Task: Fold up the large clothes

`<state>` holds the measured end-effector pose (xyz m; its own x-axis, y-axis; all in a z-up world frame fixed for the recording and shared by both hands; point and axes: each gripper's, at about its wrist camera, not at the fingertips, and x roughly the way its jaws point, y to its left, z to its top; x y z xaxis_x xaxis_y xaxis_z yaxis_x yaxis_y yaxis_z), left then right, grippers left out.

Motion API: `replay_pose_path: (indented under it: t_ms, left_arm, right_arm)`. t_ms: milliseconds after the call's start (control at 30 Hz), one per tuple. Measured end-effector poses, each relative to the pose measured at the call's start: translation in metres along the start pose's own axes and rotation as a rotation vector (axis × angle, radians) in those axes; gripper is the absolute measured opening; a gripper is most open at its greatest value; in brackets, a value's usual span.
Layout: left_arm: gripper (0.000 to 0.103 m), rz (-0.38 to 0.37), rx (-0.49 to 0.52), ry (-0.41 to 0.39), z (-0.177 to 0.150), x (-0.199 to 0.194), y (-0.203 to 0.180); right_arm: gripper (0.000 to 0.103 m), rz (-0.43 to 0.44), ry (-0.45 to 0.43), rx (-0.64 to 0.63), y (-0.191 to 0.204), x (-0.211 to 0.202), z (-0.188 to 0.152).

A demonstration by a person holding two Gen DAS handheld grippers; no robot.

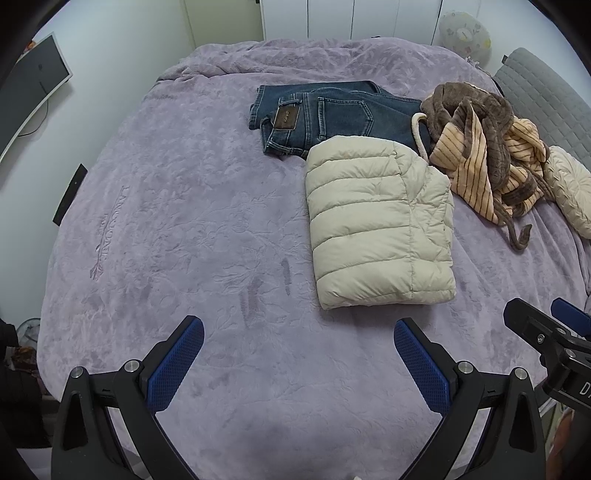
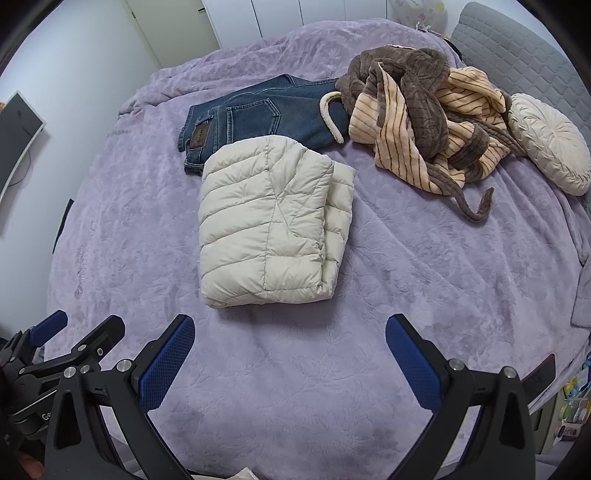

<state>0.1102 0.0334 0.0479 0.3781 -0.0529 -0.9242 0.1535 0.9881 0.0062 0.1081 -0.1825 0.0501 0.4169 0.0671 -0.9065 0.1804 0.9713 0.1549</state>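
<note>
A cream quilted puffer jacket (image 1: pixel 376 225) (image 2: pixel 273 221) lies folded into a rectangle on the purple bedspread (image 1: pixel 184 221) (image 2: pixel 406 277). Folded blue jeans (image 1: pixel 325 114) (image 2: pixel 258 114) lie just behind it. A crumpled brown and peach striped robe (image 1: pixel 480 147) (image 2: pixel 424 122) is heaped to the right of the jeans. My left gripper (image 1: pixel 299 332) hovers open over bare bedspread, short of the jacket's near edge. My right gripper (image 2: pixel 290 332) is open too, just in front of the jacket, holding nothing. Each gripper shows at the edge of the other's view.
A round cream cushion (image 2: pixel 550 144) (image 1: pixel 569 188) rests beside the robe by the grey padded headboard (image 2: pixel 517 55). White wardrobe doors (image 1: pixel 351 18) stand behind the bed. A monitor (image 1: pixel 29 85) sits left of the bed. Cluttered shelves (image 2: pixel 569 406) are at the lower right.
</note>
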Motion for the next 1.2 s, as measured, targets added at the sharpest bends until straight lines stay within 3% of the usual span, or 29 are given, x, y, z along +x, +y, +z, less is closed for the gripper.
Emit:
replay_pose_path:
  t_ms: [1200]
  left_arm:
    - [0.103,0.02,0.016,0.019,0.012,0.019,-0.004]
  right_arm:
    - [0.103,0.004,0.028,-0.028,-0.005,0.017,0.017]
